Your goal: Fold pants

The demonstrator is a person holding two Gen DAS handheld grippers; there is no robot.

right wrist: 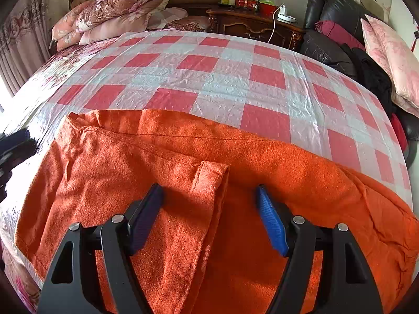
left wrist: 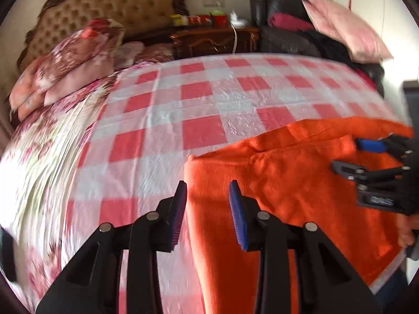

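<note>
I am holding both claws over the orange pants (right wrist: pixel 183 157), which are lying flat on the bed (right wrist: pixel 222 78), spread across the near edge of the checked sheet (right wrist: pixel 264 123) from about 9 o'clock round to 4 o'clock in my right view. One layer is already lying doubled over the other — its hemmed corner (right wrist: pixel 212 172) is pointing up toward 12 o'clock, just ahead of my right claw (right wrist: pixel 209 209).

That right claw is hanging released, jaws wide, gripping nothing; the corner is sitting between the fingers, so I judge I am lining up to pinch that loose end for the next fold.

My left claw (left wrist: pixel 208 210) is likewise released and empty. It is hovering at the pants' left edge (left wrist: pixel 189 196), one finger over the sheet and one over the cloth, which suits taking hold of that edge. From this side the right claw (left wrist: pixel 348 157) is showing at 3 o'clock, open above the fabric.

Pillows (right wrist: pixel 112 10) are sitting away at 11 o'clock and the nightstand (right wrist: pixel 251 23) at 12 — both well apart from the pants, leaving room to fold. The left view is blurred, so finer creases there I cannot tell.
</note>
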